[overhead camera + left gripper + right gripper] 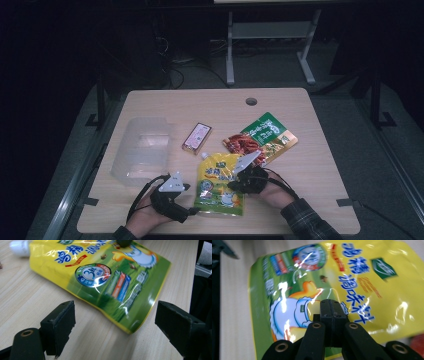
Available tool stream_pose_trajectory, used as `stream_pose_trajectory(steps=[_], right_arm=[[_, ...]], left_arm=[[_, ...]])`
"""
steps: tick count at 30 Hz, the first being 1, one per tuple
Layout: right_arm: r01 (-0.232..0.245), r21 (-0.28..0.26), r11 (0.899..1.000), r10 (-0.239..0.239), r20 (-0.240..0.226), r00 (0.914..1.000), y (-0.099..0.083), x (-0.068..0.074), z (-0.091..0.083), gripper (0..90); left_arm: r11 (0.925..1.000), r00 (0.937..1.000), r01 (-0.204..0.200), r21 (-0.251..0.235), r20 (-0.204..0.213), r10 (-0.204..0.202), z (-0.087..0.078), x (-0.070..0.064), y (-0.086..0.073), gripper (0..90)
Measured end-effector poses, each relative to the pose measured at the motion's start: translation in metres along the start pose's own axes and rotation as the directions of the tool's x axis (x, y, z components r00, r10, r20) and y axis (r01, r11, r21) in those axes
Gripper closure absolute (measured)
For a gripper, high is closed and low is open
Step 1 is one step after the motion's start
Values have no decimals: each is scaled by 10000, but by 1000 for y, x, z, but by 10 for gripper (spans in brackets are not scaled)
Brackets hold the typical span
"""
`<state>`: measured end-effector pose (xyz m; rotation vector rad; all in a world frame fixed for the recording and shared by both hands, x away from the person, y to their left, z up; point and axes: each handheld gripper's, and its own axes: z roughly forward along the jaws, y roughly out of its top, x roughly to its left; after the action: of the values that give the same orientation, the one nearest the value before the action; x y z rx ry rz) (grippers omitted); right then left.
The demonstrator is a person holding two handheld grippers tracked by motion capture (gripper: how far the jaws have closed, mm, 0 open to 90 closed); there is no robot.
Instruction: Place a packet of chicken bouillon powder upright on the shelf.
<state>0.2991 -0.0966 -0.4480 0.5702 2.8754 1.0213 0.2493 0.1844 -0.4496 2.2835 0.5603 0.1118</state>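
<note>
While the left gripper (113, 315) gapes wide, the right gripper's (333, 311) closed jaws hide part of the yellow pouch (352, 282).

high: above, forward-down | gripper views: close | shared: yellow pouch (220, 184)
</note>
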Motion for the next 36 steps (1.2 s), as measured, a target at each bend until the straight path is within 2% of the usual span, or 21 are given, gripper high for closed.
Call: stream_pose_trajectory(steps=[3,4,5,6,9,12,14,15,16,18,19,20,22,25,27,28,30,33,35,36], right_arm=[[118,-45,9999,-119,-141,9998,-1,6,1,900],[161,-60,9999,-163,-357,9992,-2,13,1,900],[161,-60,9999,-163,-357,9992,-2,13,1,900],[218,-45,9998,-220,-429,9988,-3,19,1,900],[385,-63,9992,-387,-469,9982,-3,21,1,900],[272,-158,9995,-280,-514,9983,-3,21,-1,900],[126,-401,9991,-135,-220,9997,-2,19,-7,900],[126,-401,9991,-135,-220,9997,-2,19,-7,900],[-47,-574,9983,57,175,9998,-4,13,-15,900],[-450,-641,9969,480,465,9978,-7,5,-22,900],[-450,-641,9969,480,465,9978,-7,5,-22,900],[-772,-692,9946,832,880,9926,-12,-7,-27,900],[-1183,-775,9900,1267,1151,9852,-17,-18,-31,900],[-1599,-966,9824,1721,1347,9758,-24,-33,-37,900],[-1650,-939,9818,1775,1452,9734,-26,-36,-37,900],[-1757,-866,9806,1872,1497,9708,-29,-39,-37,900],[-1717,-809,9818,1824,1526,9713,-29,-39,-37,900],[-1591,-765,9843,1692,1511,9739,-29,-38,-35,900],[-1612,-727,9842,1707,1516,9736,-28,-38,-33,900],[-1571,-760,9847,1671,1511,9743,-26,-39,-30,900]], left_arm=[[10000,10000,46,-72,-8,-46,0,0,0,160],[10000,10000,48,-74,-2,-48,1,0,0,160],[10000,10000,48,-74,-2,-48,1,0,0,160],[10000,10000,35,-29,20,-35,0,-1,0,160],[10000,10000,3,12,11,-3,0,-1,1,160],[9999,10000,56,-92,-8,-56,0,-1,1,160],[9999,10000,98,-124,11,-98,-1,-1,1,160],[9998,9999,118,-151,15,-118,-1,-1,2,160],[9998,10000,48,-184,-24,-48,-1,-1,2,160],[9998,10000,30,-175,-20,-30,-1,0,3,160],[9998,10000,30,-175,-20,-30,-1,0,3,160],[9997,9999,135,-203,-7,-135,-2,0,4,160],[9995,9999,145,-281,-2,-146,-2,1,7,166],[9995,9999,117,-298,-82,-120,-2,4,12,241],[9994,9997,219,-284,-47,-220,-2,5,15,365],[9993,9994,302,-214,-164,-306,0,8,20,412],[9988,9989,446,-223,-126,-449,1,10,22,554],[9964,9956,847,-7,-394,-847,11,19,34,741],[9957,9945,921,11,-505,-920,13,22,37,845],[9948,9917,1015,76,-798,-1006,18,26,42,876]])
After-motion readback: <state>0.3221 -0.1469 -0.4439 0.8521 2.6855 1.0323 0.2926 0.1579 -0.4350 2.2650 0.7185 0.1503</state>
